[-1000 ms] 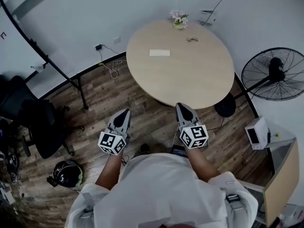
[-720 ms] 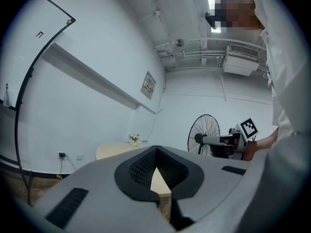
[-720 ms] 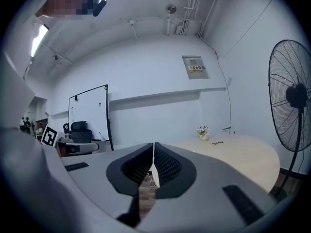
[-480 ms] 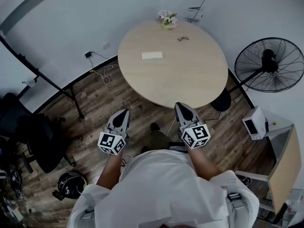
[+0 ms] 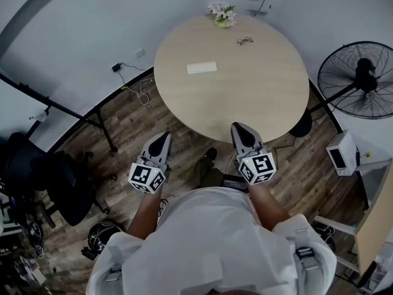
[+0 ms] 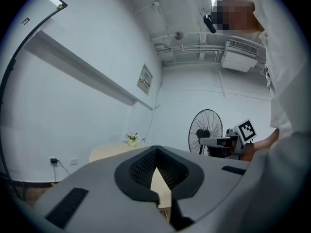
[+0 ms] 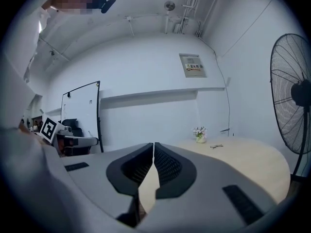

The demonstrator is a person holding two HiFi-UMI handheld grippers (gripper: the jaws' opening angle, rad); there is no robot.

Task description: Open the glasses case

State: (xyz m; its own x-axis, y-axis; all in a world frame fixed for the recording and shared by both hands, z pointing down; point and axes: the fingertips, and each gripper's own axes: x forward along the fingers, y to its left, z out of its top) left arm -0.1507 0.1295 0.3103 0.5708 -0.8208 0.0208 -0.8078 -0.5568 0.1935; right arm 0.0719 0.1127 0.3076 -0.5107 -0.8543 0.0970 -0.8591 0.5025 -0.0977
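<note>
Head view: the case, a flat white oblong, lies shut on the round desk, in its far left part, clear of the edge. The glasses lie near the far edge, well apart from the case, and the flowers stand right at the far edge. The left tongs and right tongs point at the desk from over the wooden floor, the right one's tip just at the near edge. A fan stands off the desk's right edge.

Left gripper view: the left tongs are closed tip to tip, holding nothing. Beyond them show the flowers and fan.

Right gripper view: the right tongs are pressed together to a thin slit, empty. The glasses lie right of the flowers.
</note>
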